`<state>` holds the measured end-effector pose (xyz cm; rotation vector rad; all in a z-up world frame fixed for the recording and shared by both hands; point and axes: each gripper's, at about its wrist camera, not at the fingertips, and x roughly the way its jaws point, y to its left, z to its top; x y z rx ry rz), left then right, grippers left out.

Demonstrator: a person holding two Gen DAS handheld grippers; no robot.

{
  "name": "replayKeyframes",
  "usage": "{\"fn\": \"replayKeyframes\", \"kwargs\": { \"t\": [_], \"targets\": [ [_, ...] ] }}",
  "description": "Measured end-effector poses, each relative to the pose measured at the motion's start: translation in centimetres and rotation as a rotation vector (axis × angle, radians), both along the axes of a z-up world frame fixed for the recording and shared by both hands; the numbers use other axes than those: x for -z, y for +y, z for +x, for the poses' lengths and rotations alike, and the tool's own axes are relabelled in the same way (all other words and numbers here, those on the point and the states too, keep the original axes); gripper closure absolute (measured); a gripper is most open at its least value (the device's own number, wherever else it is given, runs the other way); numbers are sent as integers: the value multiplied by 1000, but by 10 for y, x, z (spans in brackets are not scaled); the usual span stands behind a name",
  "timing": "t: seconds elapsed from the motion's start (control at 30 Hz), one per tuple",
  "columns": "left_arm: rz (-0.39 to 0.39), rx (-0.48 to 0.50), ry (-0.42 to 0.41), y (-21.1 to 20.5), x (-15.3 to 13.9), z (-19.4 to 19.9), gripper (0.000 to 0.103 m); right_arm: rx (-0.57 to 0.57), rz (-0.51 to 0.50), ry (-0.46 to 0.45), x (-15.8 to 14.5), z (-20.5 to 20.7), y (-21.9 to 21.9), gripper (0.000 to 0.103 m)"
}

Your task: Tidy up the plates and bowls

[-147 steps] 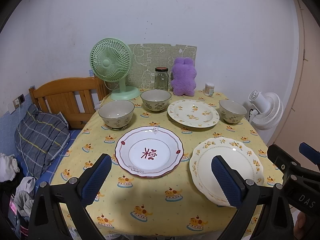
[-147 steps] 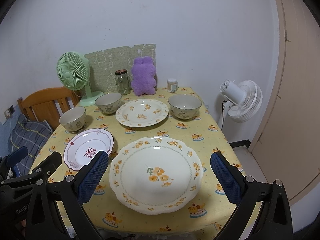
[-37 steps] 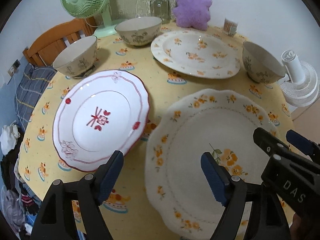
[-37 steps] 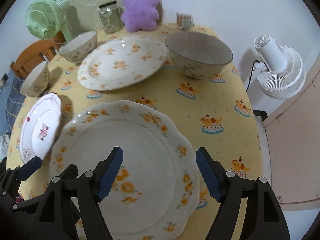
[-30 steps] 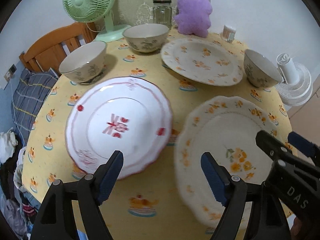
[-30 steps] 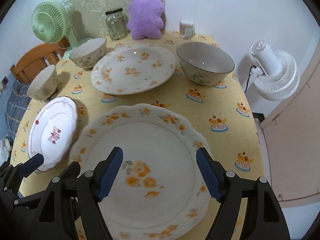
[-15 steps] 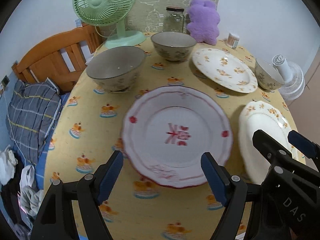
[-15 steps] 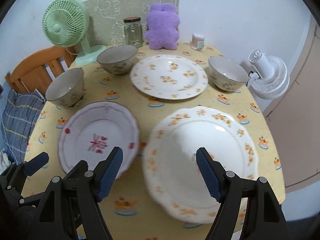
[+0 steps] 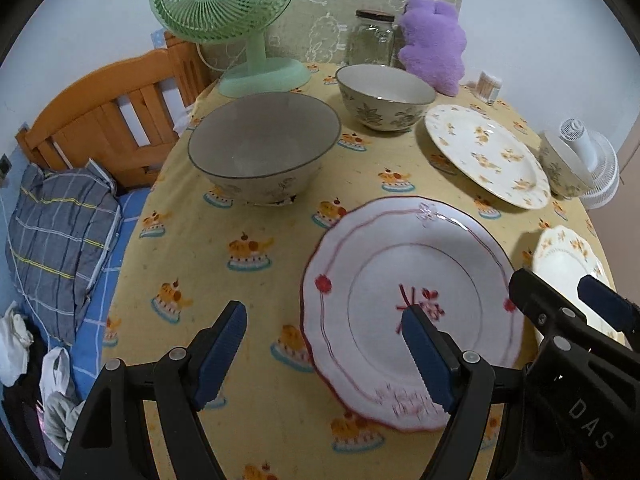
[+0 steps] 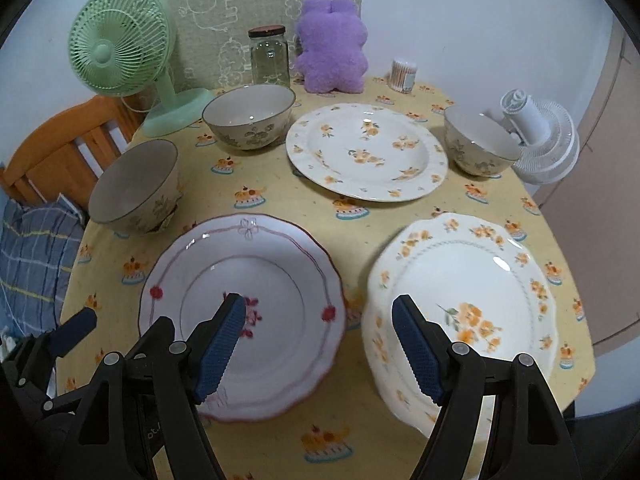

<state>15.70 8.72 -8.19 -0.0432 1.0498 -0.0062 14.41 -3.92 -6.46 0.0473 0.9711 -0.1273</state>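
Both grippers have been sliding leftward across the table since a second ago, leaving the big orange-flowered plate (image 10: pixel 472 292) off to the right. The red-trimmed plate (image 10: pixel 248 308) is now lying below them, beside the near bowl (image 9: pixel 264 152). The left gripper (image 9: pixel 324 356) is hovering with its jaws standing wide and holding nothing, straddling that plate's left rim. The right gripper (image 10: pixel 320 344) is spreading equally wide, empty, over the gap between both plates.

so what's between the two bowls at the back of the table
The far floral plate lies between the middle bowl and the right-hand bowl, clearest in the right wrist view.
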Motion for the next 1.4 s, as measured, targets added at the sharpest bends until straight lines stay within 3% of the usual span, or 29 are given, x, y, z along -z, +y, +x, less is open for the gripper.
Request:
{"fn": "replayKeyframes", "kwargs": {
  "t": [0.37,0.6,0.73,0.83,1.4],
  "targets": [
    [0,37,72,-5,32,43,34,-8,-24,46,31,45,0,26],
    [0,45,114,-7,42,51,40,-57,15,117,49,65,0,41],
    [7,52,113,-9,42,49,41,-60,13,141,56,71,-1,43],
    [-18,72,132,-11,41,47,50,-61,15,146,55,70,-1,45],
    [-15,66,212,4,37,-12,50,-107,44,233,56,8,15,45]
  ]
}}
